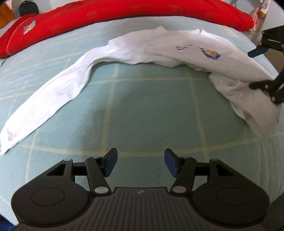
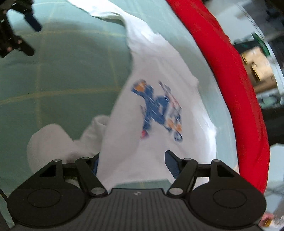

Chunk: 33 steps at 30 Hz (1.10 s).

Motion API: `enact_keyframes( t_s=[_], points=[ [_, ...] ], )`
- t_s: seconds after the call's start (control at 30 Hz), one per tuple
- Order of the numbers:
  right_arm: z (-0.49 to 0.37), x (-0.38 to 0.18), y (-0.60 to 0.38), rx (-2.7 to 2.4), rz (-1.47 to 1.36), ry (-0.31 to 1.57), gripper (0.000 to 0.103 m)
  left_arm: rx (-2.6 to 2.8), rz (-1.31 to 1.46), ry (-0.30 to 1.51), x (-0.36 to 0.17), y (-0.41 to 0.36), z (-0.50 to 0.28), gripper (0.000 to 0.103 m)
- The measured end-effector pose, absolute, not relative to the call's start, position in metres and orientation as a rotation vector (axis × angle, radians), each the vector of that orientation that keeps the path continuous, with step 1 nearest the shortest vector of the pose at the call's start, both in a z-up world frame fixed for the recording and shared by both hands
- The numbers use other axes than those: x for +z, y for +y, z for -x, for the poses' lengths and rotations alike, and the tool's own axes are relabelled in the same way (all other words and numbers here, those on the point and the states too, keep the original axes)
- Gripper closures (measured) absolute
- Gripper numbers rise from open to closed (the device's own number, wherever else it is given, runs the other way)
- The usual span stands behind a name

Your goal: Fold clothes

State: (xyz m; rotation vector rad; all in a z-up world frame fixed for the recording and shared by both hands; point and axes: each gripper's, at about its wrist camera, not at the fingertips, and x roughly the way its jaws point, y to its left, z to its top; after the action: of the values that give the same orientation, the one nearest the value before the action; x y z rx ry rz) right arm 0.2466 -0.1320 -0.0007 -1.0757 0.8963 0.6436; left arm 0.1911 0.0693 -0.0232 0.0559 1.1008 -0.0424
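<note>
A white long-sleeved shirt [image 1: 159,46] with a blue and orange print lies crumpled on the pale green checked sheet [image 1: 150,110]. One sleeve [image 1: 53,99] trails toward the near left. My left gripper [image 1: 140,161] hovers open over bare sheet, nothing between its blue pads. My right gripper [image 1: 253,69] stands at the shirt's bunched right end. In the right wrist view the shirt [image 2: 150,71] is blurred and drapes between the wide jaws of the right gripper [image 2: 133,163]. Cloth hides the left pad, and the right pad stands clear of it. The left gripper [image 2: 31,37] shows at top left.
A red garment [image 1: 124,12] lies along the far edge of the bed and appears as a red band [image 2: 239,88] in the right wrist view. Boxes and clutter [image 2: 259,71] stand beyond the bed. The checked sheet [image 2: 62,71] spreads left of the shirt.
</note>
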Motion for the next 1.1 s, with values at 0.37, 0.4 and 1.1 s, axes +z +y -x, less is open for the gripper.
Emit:
enact_keyframes(
  t_s=[0.37, 0.4, 1.1],
  points=[
    [-0.308, -0.002, -0.211, 0.49, 0.736, 1.051, 0.029, -0.157, -0.051, 1.096, -0.028, 0.043, -0.222, 0.043],
    [-0.313, -0.006, -0.218, 0.482, 0.712, 1.063, 0.029, -0.165, -0.052, 1.096, -0.029, 0.041, -0.224, 0.043],
    [-0.261, 0.018, -0.125, 0.944, 0.712, 0.924, 0.044, -0.159, -0.018, 1.095, -0.035, 0.047, -0.224, 0.043]
  ],
)
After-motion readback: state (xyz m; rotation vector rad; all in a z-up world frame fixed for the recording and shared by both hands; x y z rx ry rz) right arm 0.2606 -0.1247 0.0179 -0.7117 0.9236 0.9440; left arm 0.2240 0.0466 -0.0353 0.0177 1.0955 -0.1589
